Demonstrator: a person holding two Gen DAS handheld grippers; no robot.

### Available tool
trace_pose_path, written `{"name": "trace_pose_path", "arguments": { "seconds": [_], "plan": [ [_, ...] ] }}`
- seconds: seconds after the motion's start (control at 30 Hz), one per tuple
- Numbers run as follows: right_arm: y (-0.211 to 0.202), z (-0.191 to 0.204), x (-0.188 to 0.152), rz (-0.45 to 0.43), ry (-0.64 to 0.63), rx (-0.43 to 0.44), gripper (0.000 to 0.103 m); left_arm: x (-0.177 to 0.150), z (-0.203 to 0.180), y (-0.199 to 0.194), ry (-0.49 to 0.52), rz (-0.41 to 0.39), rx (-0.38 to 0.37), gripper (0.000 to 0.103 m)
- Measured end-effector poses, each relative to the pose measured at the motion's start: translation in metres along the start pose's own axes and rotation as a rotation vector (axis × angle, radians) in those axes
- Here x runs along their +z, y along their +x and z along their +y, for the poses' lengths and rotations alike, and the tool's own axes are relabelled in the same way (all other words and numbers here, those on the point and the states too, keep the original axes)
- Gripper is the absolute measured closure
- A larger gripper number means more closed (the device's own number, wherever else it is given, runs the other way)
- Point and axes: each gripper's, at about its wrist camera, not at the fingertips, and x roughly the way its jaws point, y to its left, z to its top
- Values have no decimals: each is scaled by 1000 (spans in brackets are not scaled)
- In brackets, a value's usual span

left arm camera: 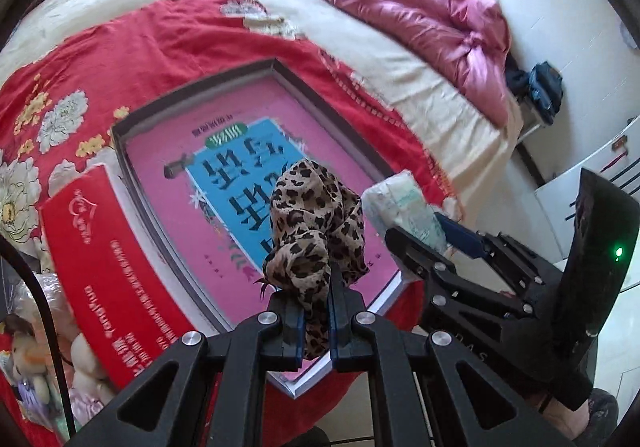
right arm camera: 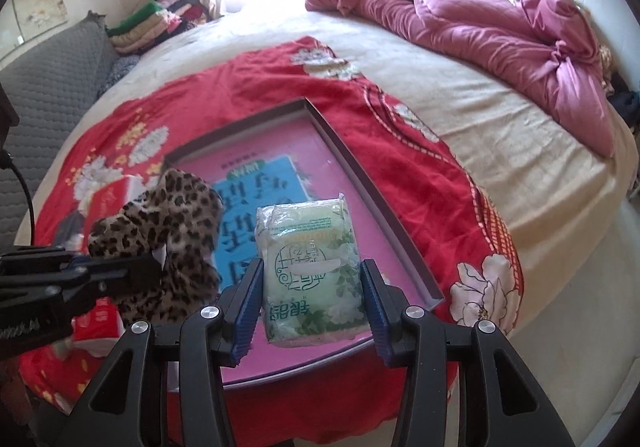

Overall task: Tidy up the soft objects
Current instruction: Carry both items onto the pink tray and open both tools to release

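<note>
Spotted brown cloth (left arm camera: 316,219) hangs bunched up in the left gripper (left arm camera: 316,321). Its two blue pads are squeezed close together on the cloth, and the bottom of the cloth is hidden between them. The cloth is held up over a shallow box (left arm camera: 132,167) with a dark rim and a pink bottom. A blue picture with big letters lies in the box, but the cloth covers part of it, so the words are hard to read.

From the right camera, the right gripper (right arm camera: 312,303) holds a soft green and white packet (right arm camera: 312,263). One blue pad is on each side of the packet, pressing on it. The packet is over the near end of the same box (right arm camera: 400,215). The print on the packet is small and upside down. The spotted cloth (right arm camera: 168,239) and the left gripper (right arm camera: 128,271) show at the left of this view, and that gripper is cut off by the edge.

A red box (left arm camera: 104,271) sits just left of the shallow box; part of it is hidden. All of this rests on a red flowered blanket (right arm camera: 400,151) on a cream bed (right arm camera: 520,135). A crumpled pink quilt (right arm camera: 500,31) lies far back. Some soft toys (left arm camera: 40,363) are at the bottom left, blurry and cut off.
</note>
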Motion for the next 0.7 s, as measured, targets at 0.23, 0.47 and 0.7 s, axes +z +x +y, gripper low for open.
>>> {"name": "trace_pose_path", "arguments": {
  "seconds": [0.23, 0.47, 0.7],
  "plan": [
    [29, -13, -1, 32, 37, -1, 53, 3, 1, 34, 12, 95, 20, 94],
    [48, -14, -4, 57, 27, -24, 51, 1, 2, 49, 18, 130, 35, 94],
    [45, -10, -4, 44, 12, -41, 45, -1, -1, 52, 31, 134, 41, 89]
  ]
}}
